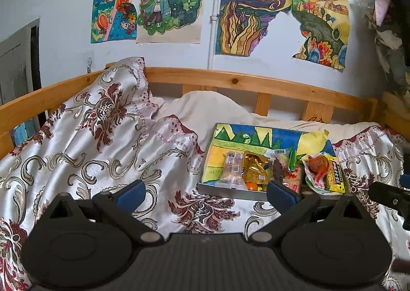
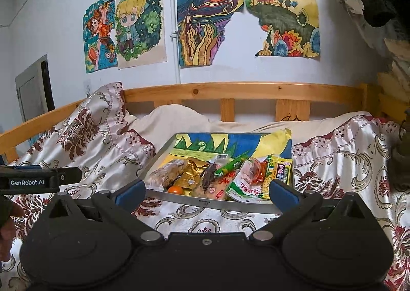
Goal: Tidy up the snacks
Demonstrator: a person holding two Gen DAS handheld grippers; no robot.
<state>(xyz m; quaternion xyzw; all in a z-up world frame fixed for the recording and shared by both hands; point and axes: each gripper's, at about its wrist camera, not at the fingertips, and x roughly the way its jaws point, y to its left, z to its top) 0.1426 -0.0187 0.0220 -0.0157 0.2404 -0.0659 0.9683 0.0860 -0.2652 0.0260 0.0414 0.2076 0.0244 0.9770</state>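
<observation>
Currently left gripper (image 1: 205, 189) and right gripper (image 2: 207, 189) hovering spread, empty. Snacks (image 2: 217, 175) lying heaped in tray (image 2: 205, 201) on quilt (image 1: 102, 150), at 12 o'clock of right gripper, 1 o'clock of left. Risk: tray tipping on soft bedding, slick wrappers sliding from pinch.

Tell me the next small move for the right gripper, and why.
Probably ease the right gripper forward and down toward the gold packet in the metal tray. Its fingers stand wide open and empty just short of the tray's near rim, and the snacks lie heaped together, none yet sorted. The left gripper is also open and empty.
</observation>
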